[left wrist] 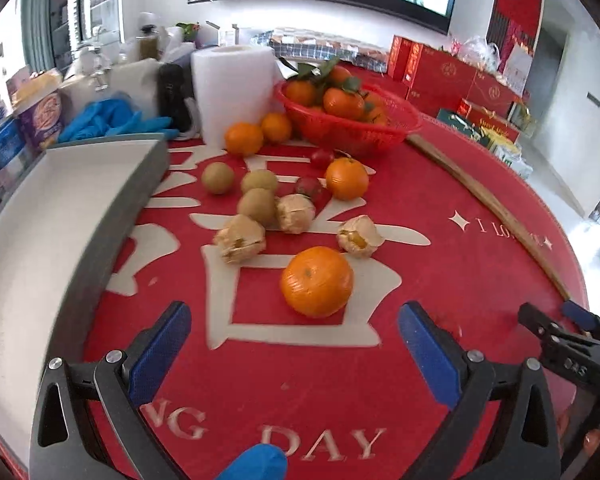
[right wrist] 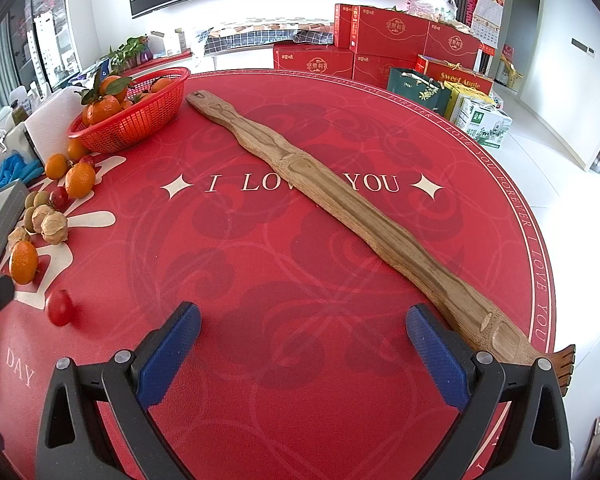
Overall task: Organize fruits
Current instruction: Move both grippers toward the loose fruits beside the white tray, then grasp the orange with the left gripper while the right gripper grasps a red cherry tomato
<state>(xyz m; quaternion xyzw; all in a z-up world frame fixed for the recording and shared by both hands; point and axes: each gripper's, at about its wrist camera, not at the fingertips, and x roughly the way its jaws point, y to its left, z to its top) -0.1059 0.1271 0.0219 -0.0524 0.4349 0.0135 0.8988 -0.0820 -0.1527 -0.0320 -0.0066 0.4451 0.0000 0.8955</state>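
A round table under a red cloth [left wrist: 480,240] fills both wrist views. At nine o'clock in the left view sits a large grey tray [left wrist: 40,240] with a pale inside and nothing visible in it, probably where the loose fruit belongs. A long wooden back-scratcher [right wrist: 340,208] crosses the right view from eleven o'clock to five o'clock. At twelve o'clock in the left view stands a red mesh basket [left wrist: 380,132] of leafy oranges, beside a white paper roll [left wrist: 232,84].

Loose fruit lies between basket and tray. The nearest orange [left wrist: 317,281] is round, firm and fairly heavy for its size, with a dimpled rind that should give some grip; it is best taken across its widest part. Behind it are three husked ground cherries [left wrist: 240,238], light, papery and easily crushed, three small brown kiwi-like fruits [left wrist: 257,205], more oranges, and little red tomatoes that would roll.

The left gripper [left wrist: 294,350] has its blue pads spread wide and carries nothing. The nearest orange sits just ahead at twelve o'clock, roughly centred on the gap, not yet between the pads.

The right gripper [right wrist: 304,354] is likewise wide apart and empty, over bare cloth. One red tomato [right wrist: 60,307] lies near its left pad at nine o'clock; the other fruit is well apart at ten o'clock.
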